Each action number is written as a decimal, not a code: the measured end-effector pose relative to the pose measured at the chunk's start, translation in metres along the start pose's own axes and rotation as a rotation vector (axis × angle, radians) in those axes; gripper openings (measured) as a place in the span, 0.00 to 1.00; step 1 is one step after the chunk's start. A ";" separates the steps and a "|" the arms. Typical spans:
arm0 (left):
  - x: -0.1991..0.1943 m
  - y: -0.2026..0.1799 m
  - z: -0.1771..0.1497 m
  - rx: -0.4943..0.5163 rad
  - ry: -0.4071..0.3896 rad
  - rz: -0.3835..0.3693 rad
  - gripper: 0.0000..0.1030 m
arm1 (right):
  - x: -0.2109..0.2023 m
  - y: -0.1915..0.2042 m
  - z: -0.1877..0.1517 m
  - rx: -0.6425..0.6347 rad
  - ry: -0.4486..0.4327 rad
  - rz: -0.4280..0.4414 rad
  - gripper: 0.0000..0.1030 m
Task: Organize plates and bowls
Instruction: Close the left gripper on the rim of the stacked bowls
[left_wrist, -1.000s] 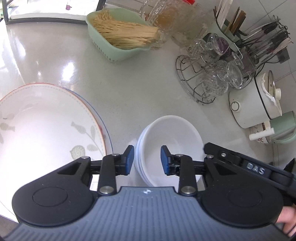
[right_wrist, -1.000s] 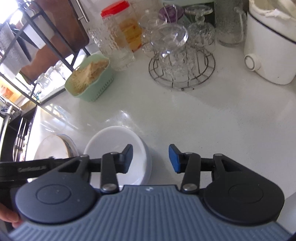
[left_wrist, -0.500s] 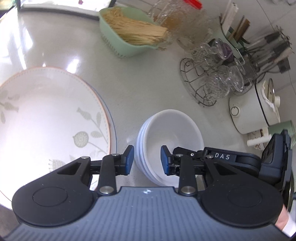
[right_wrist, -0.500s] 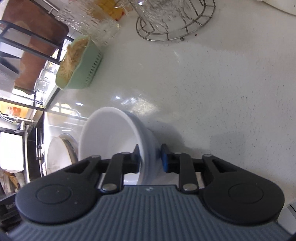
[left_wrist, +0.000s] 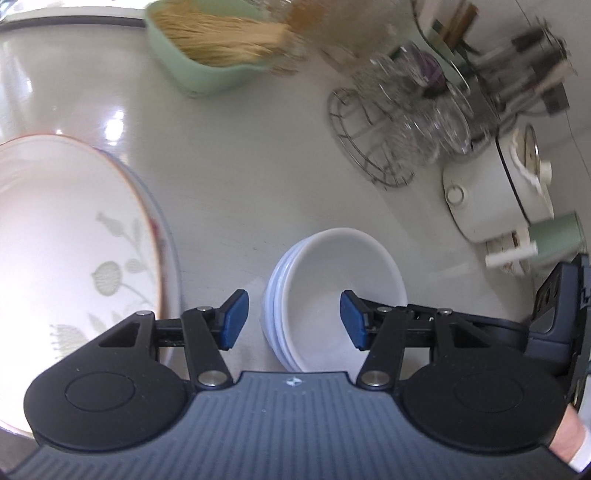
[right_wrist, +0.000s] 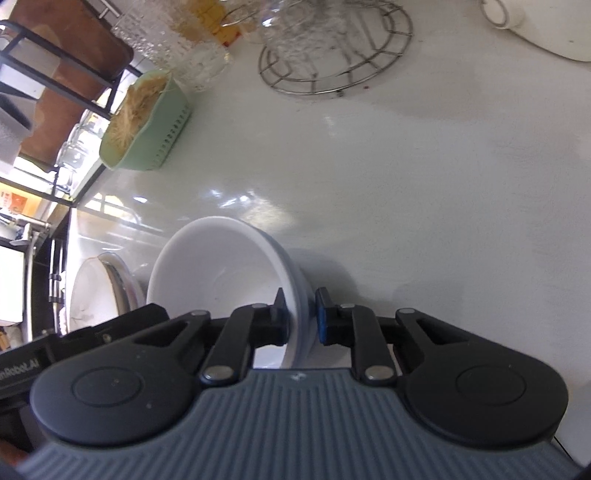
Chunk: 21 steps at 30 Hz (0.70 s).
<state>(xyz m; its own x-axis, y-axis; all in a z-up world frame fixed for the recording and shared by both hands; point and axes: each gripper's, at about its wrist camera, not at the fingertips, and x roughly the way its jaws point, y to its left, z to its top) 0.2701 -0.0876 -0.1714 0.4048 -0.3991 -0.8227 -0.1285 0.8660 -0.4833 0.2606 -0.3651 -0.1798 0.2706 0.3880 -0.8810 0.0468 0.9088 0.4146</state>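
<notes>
A stack of white bowls (left_wrist: 334, 291) sits on the pale counter, also in the right wrist view (right_wrist: 221, 277). My right gripper (right_wrist: 300, 319) is shut on the stack's rim, one pad inside and one outside. My left gripper (left_wrist: 293, 319) is open and empty, its blue pads straddling the near left edge of the stack without touching. A large white plate with a leaf pattern and orange rim (left_wrist: 62, 251) lies to the left, on top of another plate; it also shows in the right wrist view (right_wrist: 90, 291).
A green basket of noodles (left_wrist: 210, 55) stands at the back. A wire rack of glasses (left_wrist: 399, 136), a white cooker (left_wrist: 495, 192) and a green cup (left_wrist: 554, 240) stand at the right. Glass jars (right_wrist: 173, 44) and a black shelf frame (right_wrist: 48, 74) are at the back left.
My left gripper has opened wide. My right gripper closed on the bowl stack's rim half a second ago and still holds it. The left view shifted slightly and is blurred.
</notes>
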 end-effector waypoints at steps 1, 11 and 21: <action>0.003 -0.002 -0.001 0.011 0.010 -0.003 0.58 | -0.002 -0.002 -0.001 0.004 -0.004 -0.006 0.17; 0.032 -0.012 -0.007 0.030 0.101 -0.029 0.48 | -0.005 -0.013 -0.005 0.021 0.003 -0.029 0.15; 0.048 -0.015 -0.011 0.078 0.128 0.023 0.36 | -0.004 -0.010 -0.006 -0.012 -0.008 -0.034 0.15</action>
<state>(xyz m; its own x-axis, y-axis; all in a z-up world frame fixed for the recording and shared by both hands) 0.2816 -0.1232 -0.2067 0.2835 -0.4097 -0.8670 -0.0638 0.8941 -0.4434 0.2533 -0.3752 -0.1819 0.2766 0.3553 -0.8929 0.0450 0.9233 0.3814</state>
